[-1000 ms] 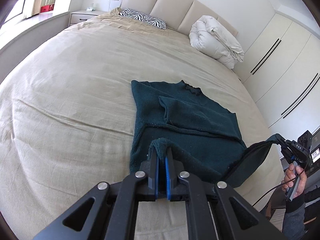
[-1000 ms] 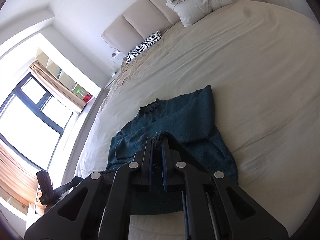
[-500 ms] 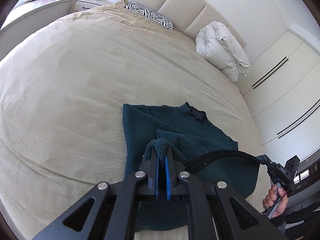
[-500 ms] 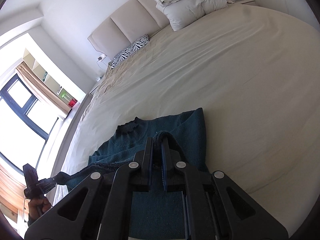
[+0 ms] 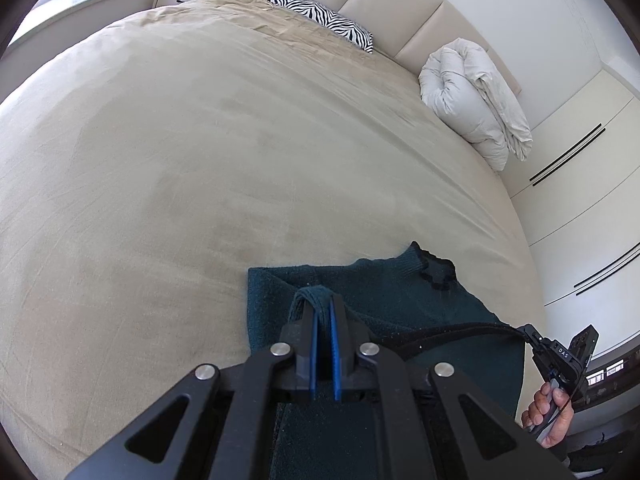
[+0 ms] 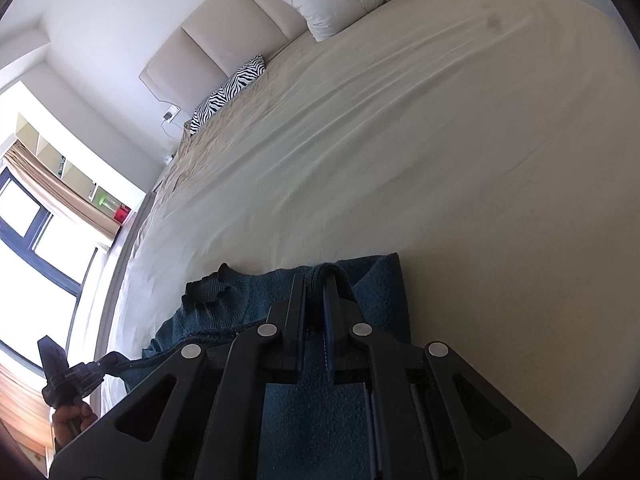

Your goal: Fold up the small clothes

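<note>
A dark teal knit sweater point(image 5: 384, 288) lies on the beige bed near its front edge, collar point(image 5: 436, 268) pointing toward the headboard. My left gripper point(image 5: 322, 300) is shut on a fold of the sweater's hem, held over the garment's upper left part. In the right wrist view the right gripper point(image 6: 318, 276) is shut on the other hem corner of the same sweater point(image 6: 372, 292), just short of its top edge. The hem stretches taut between the two grippers. The right gripper point(image 5: 528, 332) also shows at the lower right of the left wrist view, held by a hand point(image 5: 548, 420).
The bed sheet point(image 5: 200, 160) spreads wide beyond the sweater. A zebra-print pillow point(image 5: 320, 20) and a rolled white duvet point(image 5: 476, 96) lie by the headboard. White wardrobe doors point(image 5: 580, 184) stand on the right, a window point(image 6: 32, 240) on the left.
Both grippers have carried the hem forward over the sweater toward its collar and lower down. The folded layer now covers most of the garment.
</note>
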The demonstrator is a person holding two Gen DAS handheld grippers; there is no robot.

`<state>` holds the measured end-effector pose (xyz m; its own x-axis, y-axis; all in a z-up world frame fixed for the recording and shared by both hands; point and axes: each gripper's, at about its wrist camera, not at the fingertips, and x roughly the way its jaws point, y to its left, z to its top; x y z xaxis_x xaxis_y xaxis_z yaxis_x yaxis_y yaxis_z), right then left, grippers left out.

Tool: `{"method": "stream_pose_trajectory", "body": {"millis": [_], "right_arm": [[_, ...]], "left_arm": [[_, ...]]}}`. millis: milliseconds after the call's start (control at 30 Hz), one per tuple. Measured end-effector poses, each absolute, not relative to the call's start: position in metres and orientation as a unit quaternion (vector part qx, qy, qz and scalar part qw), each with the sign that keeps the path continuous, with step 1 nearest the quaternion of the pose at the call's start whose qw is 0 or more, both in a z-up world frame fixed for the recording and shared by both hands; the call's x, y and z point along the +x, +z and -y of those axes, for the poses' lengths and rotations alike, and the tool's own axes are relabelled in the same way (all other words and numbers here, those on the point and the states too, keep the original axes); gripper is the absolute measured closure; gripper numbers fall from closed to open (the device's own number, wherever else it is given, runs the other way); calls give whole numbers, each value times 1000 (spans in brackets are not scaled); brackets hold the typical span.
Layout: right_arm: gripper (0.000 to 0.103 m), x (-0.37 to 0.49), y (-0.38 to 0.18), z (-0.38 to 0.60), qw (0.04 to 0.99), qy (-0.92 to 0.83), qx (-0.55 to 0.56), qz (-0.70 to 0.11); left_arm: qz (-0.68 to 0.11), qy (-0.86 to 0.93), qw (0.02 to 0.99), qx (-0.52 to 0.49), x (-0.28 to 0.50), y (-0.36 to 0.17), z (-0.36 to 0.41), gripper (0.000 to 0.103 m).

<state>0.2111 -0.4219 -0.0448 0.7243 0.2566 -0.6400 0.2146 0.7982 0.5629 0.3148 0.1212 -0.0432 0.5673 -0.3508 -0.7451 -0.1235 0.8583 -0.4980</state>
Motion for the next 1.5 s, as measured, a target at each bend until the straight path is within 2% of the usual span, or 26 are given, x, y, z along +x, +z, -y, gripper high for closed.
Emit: {"method": "stream_pose_trajectory", "body": {"millis": [100,133,167,200,233,267,433,467,533,600,633,867,900,1000,1067,1100,1133,1267,1333,1467,1500], "right_arm": [[93,227,-64,430,859,-2,341,-382],[88,232,-69,431,856,-9,343,-386],[63,232,-70,432,860,-18,338,-382],[28,231,-70,432,865,-23,335,-373],[19,227,-69,434,869,-26,338,-361],[18,222,-67,436,872,-26,340,-351],[22,199,-67,440,872,-23,326,-365],[27,192,-66,439,873,-22,319,-368],[37,181,-67,434,876,-17,298,-380],[48,172,-68,426,879,-14,268,-395],[49,170,-70,422,880,-14,251,-402],[51,153,-85,409,870,-12,226,-437],[56,150,-84,409,870,-7,226,-438],[59,141,-84,399,871,2,207,-445],[61,136,-85,395,870,3,198,-451],[67,132,-85,393,870,3,196,-453],[69,128,-85,392,870,1,194,-453],[75,112,-85,391,870,0,196,-451],[80,104,-86,393,870,-5,195,-452],[96,95,-87,397,871,-14,205,-446],[96,91,-86,400,873,-19,207,-442]], "left_arm": [[-457,-57,852,-249,327,-53,-122,94],[-455,-48,856,-241,328,-54,-123,85],[-451,-42,859,-237,328,-56,-125,81],[-448,-40,860,-239,326,-56,-127,69],[-445,-39,860,-246,322,-57,-131,60],[-443,-34,861,-249,319,-59,-134,58],[-434,-30,867,-241,290,-62,-139,56],[-431,-34,869,-241,283,-62,-138,54],[-425,-42,870,-245,268,-64,-136,41],[-416,-42,873,-251,253,-66,-137,39],[-413,-42,874,-253,246,-67,-138,37],[-451,-64,857,-240,229,-88,-124,38],[-451,-68,858,-236,226,-88,-121,39],[-454,-74,859,-224,221,-90,-114,45],[-455,-75,859,-223,217,-93,-110,58],[-455,-78,858,-223,215,-93,-109,67],[-454,-78,860,-221,212,-93,-107,72],[-453,-73,866,-197,201,-95,-99,76],[-454,-69,867,-191,199,-95,-98,81],[-455,-67,868,-186,195,-93,-99,88],[-455,-66,869,-183,194,-92,-99,88]]}}
